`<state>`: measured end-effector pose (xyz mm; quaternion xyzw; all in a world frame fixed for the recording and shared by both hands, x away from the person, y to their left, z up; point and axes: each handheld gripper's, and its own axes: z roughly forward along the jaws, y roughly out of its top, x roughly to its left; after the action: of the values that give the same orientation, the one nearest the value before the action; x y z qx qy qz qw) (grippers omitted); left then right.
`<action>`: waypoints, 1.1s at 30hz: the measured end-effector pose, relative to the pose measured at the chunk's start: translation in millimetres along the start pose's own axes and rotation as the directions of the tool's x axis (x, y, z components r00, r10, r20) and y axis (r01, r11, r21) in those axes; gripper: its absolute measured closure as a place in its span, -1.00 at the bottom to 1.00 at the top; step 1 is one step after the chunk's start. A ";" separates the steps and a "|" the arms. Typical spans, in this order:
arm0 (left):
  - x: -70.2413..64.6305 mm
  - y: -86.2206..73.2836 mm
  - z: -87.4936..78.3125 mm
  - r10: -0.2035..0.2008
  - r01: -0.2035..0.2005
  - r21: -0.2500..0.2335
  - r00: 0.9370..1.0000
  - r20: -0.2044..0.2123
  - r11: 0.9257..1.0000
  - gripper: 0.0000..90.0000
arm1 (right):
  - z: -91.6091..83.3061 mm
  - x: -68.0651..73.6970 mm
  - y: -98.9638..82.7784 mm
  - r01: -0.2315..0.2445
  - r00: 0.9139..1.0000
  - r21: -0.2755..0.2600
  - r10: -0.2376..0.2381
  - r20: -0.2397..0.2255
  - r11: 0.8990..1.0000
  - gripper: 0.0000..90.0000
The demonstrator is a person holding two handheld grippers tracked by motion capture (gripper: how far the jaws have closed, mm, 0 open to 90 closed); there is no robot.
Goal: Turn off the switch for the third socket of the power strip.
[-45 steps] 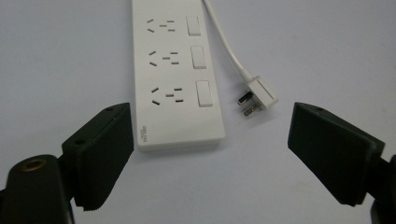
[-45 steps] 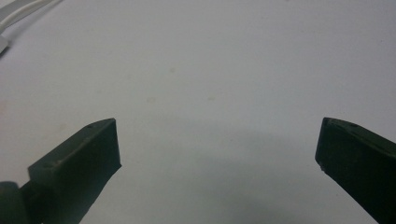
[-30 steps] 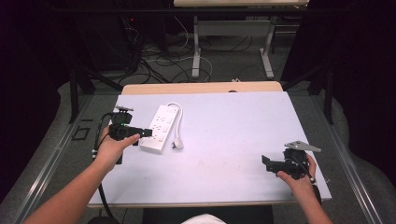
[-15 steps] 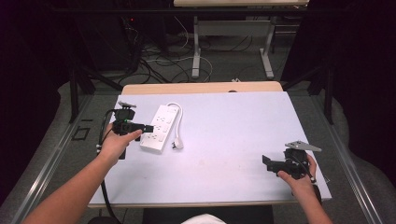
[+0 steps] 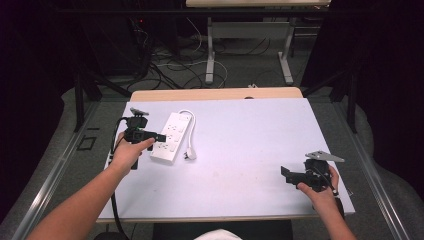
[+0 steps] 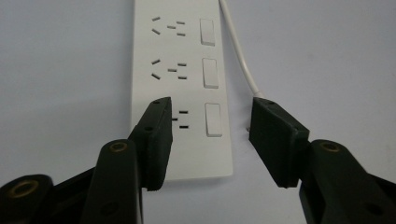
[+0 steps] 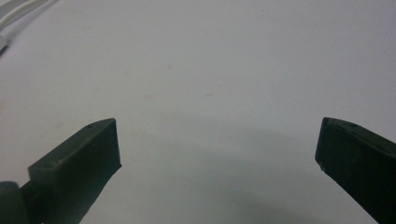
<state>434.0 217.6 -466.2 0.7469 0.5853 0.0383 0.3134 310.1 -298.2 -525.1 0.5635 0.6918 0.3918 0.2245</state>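
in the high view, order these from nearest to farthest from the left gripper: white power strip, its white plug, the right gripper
1. White power strip: directly at the left gripper, jaws over its near end.
2. White plug: just beyond the strip's right side, slightly nearer the person.
3. Right gripper: far across the table, near its right front corner.

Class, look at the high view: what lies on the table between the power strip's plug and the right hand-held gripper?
Nothing: the table is bare between the plug and the right hand-held gripper.
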 end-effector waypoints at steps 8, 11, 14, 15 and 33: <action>1.2 1.2 6.7 0.004 -0.004 0.029 1.000 0.003 1.000 0.43 | 0.6 -0.6 -0.3 -0.003 1.000 0.002 0.003 -0.002 1.000 -1.00; 0.8 1.0 9.4 0.005 -0.005 0.037 1.000 -0.003 0.999 0.52 | 0.6 -0.5 -0.4 0.000 1.000 0.000 0.000 0.000 1.000 -1.00; 0.5 0.2 12.4 0.006 -0.005 0.038 1.000 -0.010 0.999 0.60 | 0.7 -0.7 -0.4 -0.001 1.000 0.002 0.001 -0.001 1.000 -1.00; 0.9 0.3 12.6 0.005 -0.005 0.047 1.000 -0.007 0.999 0.60 | 0.7 -0.7 -0.4 -0.001 1.000 0.002 0.001 -0.001 1.000 -1.00; -1.9 1.5 26.9 0.021 -0.020 0.068 0.999 -0.025 0.998 0.99 | 0.8 -0.8 -0.4 0.002 1.000 0.002 -0.002 -0.003 1.000 -1.00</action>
<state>446.1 204.4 -486.4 0.7625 0.5824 0.0312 0.2801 310.7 -298.8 -526.0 0.5624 0.6932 0.3916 0.2233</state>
